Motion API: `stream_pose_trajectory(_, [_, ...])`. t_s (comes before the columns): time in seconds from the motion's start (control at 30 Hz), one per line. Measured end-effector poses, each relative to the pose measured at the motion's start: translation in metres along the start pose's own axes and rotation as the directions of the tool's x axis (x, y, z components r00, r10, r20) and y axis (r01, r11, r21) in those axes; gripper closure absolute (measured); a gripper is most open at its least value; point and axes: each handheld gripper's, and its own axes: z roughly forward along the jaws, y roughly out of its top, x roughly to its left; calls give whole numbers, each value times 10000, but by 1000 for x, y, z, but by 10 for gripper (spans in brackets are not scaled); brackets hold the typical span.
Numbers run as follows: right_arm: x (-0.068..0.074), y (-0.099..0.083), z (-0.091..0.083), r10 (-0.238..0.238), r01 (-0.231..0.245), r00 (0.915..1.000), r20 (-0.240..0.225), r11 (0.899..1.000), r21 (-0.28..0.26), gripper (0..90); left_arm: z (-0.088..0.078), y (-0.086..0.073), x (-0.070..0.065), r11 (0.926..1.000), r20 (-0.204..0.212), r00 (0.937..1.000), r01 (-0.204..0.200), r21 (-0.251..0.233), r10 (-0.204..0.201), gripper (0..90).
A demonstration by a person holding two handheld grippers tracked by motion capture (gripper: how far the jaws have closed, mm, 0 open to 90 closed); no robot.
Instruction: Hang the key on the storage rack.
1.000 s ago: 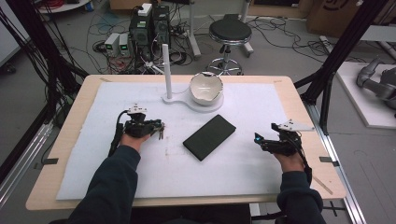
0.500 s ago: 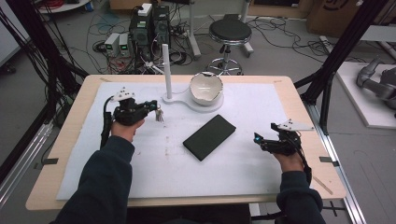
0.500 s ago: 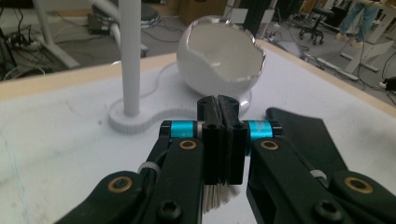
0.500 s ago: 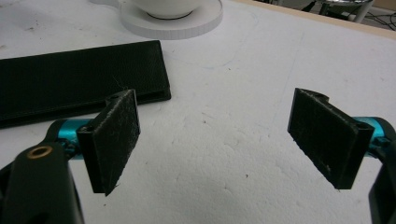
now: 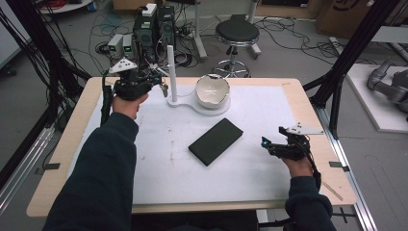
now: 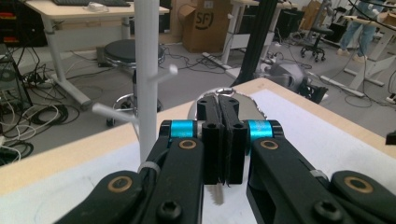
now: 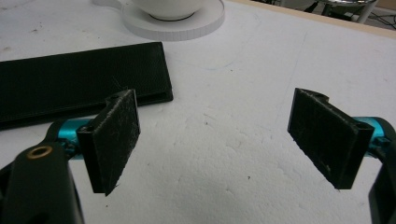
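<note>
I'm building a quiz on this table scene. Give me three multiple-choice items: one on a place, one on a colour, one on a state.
1. Where is the bowl?
A. On the round white base beside the white peg stand
B. On the black case
C. On the stool

2. What colour is the flat case in the middle of the table?
A. White
B. Black
C. Red

3. How do the right gripper's jaws stand?
A. Wide apart with nothing between them
B. Shut on the case
C. Shut on the bowl

Answers: 1 A, the bowl sits on the base next to the stand. 2 B, the case is black against the white mat. 3 A, only bare mat shows between the pads.
</note>
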Motion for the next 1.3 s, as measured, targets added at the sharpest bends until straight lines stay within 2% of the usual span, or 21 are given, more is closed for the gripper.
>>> stream_pose_trajectory(0.2, [-1,0,0,3,-3,10000,4,10000,-76,168,25,15,8,9998,-158,9998,105,188,-102,881])
stream_pose_trajectory(0.43, [-2,0,0,66,-66,10000,-28,9999,-101,168,40,24,16,9994,-382,9987,329,94,-325,881])
stream_pose_trajectory(0.63, [-2,-1,0,105,-105,9999,-79,9999,-49,168,47,21,21,9987,-516,9976,473,201,-463,881])
stream_pose_trajectory(0.8, [-1,-1,0,23,-24,10000,-95,10000,-55,169,48,20,26,9971,-599,9953,767,30,-763,881])
stream_pose_trajectory(1.03, [-1,-1,1,14,-14,9999,-106,10000,-45,168,53,15,30,9958,-983,9918,853,334,-817,877])
stream_pose_trajectory(1.1, [-1,-1,1,14,-15,9999,-111,10000,-41,169,52,12,29,9967,-1418,9871,779,206,-742,845])
stream_pose_trajectory(1.13, [-1,-1,1,8,-9,9999,-121,10000,-51,169,51,11,30,9965,-1632,9837,806,214,-760,744])
stream_pose_trajectory(1.17, [-1,-1,1,2,-2,9999,-129,10000,-44,168,50,8,30,9968,-1764,9817,762,228,-710,701])
stream_pose_trajectory(1.2, [-1,-1,0,-13,13,9999,-124,10000,-29,169,48,5,30,9970,-1737,9821,766,140,-731,656])
stream_pose_trajectory(1.27, [0,-1,0,-5,4,9999,-143,10000,-32,168,43,-2,31,9972,-1745,9819,746,14,-732,635])
stream_pose_trajectory(1.3, [0,-1,1,-15,14,9999,-138,10000,-48,168,41,-6,31,9969,-1771,9811,784,-35,-778,587])
